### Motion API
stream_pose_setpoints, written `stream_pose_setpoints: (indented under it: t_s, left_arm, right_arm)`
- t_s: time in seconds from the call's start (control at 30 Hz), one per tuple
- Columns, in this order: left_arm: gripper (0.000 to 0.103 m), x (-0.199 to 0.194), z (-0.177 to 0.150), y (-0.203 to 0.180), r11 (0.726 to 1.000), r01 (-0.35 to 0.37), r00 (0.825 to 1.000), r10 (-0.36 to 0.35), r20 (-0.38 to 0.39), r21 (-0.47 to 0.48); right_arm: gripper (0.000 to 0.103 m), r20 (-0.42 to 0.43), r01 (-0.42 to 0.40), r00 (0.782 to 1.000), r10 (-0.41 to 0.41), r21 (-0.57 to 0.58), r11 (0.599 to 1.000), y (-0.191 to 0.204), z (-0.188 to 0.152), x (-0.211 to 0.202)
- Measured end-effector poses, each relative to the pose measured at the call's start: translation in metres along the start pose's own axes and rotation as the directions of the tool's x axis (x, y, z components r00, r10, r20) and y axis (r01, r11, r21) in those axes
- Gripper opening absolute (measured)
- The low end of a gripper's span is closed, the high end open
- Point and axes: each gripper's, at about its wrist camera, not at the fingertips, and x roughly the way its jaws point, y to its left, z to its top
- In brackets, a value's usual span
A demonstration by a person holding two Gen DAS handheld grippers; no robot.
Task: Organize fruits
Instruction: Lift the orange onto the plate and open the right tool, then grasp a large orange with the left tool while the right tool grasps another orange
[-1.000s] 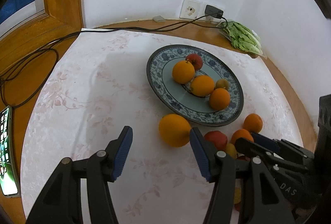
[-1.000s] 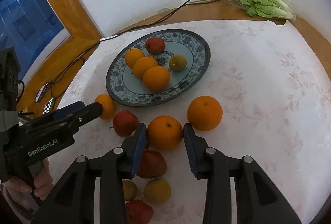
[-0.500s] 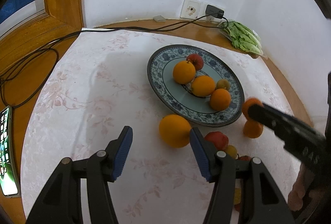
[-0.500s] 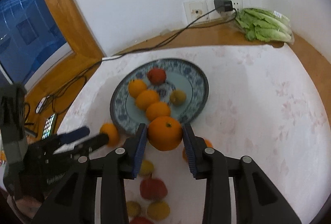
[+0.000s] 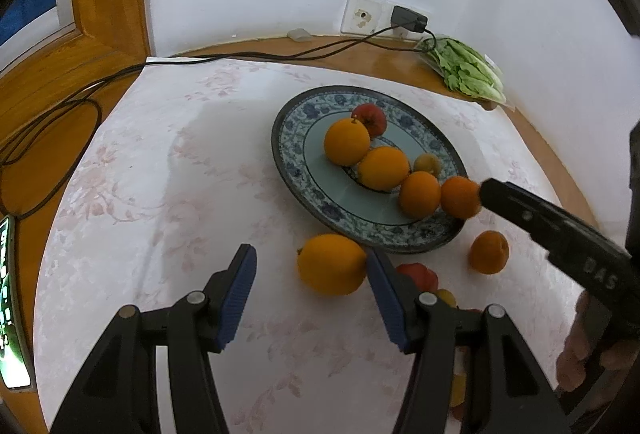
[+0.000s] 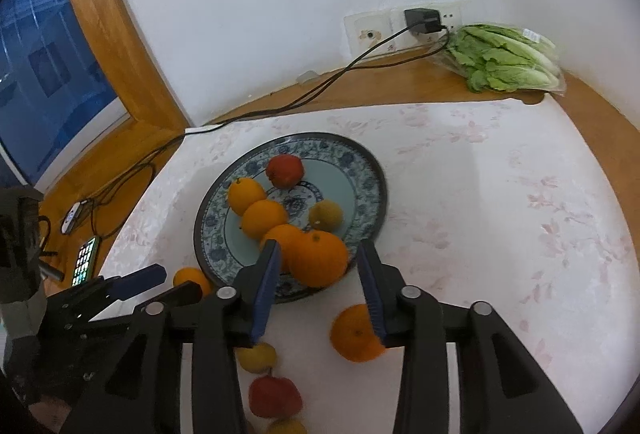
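Note:
A blue-patterned plate (image 5: 294,169) (image 6: 362,169) holds several oranges, a red apple (image 6: 285,171) and a small yellow fruit (image 6: 326,215). My right gripper (image 6: 318,272) is open over the plate's near rim, with an orange (image 6: 318,258) (image 5: 460,197) between its spread jaws, free of both pads. My left gripper (image 5: 312,284) is open and low over the cloth, with a large orange (image 5: 331,264) just beyond its fingers, near the right pad. More oranges (image 5: 489,252) (image 6: 354,334), apples (image 6: 274,396) and yellow fruits lie on the cloth.
A phone (image 6: 85,261) and cables (image 5: 48,121) lie on the wooden ledge at left. Bagged lettuce (image 6: 504,59) lies at the back right by the wall sockets (image 5: 362,13). The floral cloth (image 5: 160,161) covers the table.
My right gripper carried the orange forward over the plate's near rim and opened around it. The left gripper has stayed still beside the large orange.

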Motion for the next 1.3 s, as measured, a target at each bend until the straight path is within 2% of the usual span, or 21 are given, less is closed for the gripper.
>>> stream_pose_setpoints:
  t_s: [0.23,0.43,0.53,0.63,0.77,0.87,1.3]
  left_arm:
    - [0.06,0.009,0.0,-0.002,1.0,-0.002,1.0,0.002,-0.013,0.004]
    - [0.057,0.013,-0.003,-0.004,1.0,-0.021,1.0,0.021,-0.023,0.013]
    - [0.053,0.013,-0.003,-0.003,1.0,-0.02,1.0,0.02,-0.02,0.012]
    - [0.044,0.013,-0.003,-0.005,1.0,-0.007,1.0,0.007,-0.022,0.018]
    - [0.044,0.012,-0.004,-0.007,0.999,-0.017,1.0,0.018,-0.017,0.034]
    - [0.044,0.011,-0.004,-0.007,0.999,-0.013,1.0,0.014,-0.019,0.032]
    - [0.044,-0.007,0.008,-0.012,0.998,-0.012,1.0,0.011,0.026,0.057]
  right_arm:
    - [0.044,-0.027,0.024,0.999,-0.024,-0.004,1.0,-0.015,-0.015,-0.01]
    - [0.044,-0.055,0.014,0.998,-0.015,-0.009,1.0,-0.019,-0.026,-0.003]
    - [0.044,-0.064,0.007,0.998,-0.007,0.0,1.0,-0.021,-0.029,0.0]
    - [0.044,-0.072,0.003,0.997,-0.003,0.004,1.0,-0.021,-0.032,0.003]
    - [0.044,-0.078,0.001,0.997,0.0,0.003,1.0,-0.021,-0.033,0.005]
    - [0.038,-0.075,0.009,0.997,-0.009,-0.001,1.0,-0.02,-0.033,0.006]
    - [0.037,-0.032,-0.004,0.999,0.003,-0.019,1.0,-0.015,-0.023,-0.011]
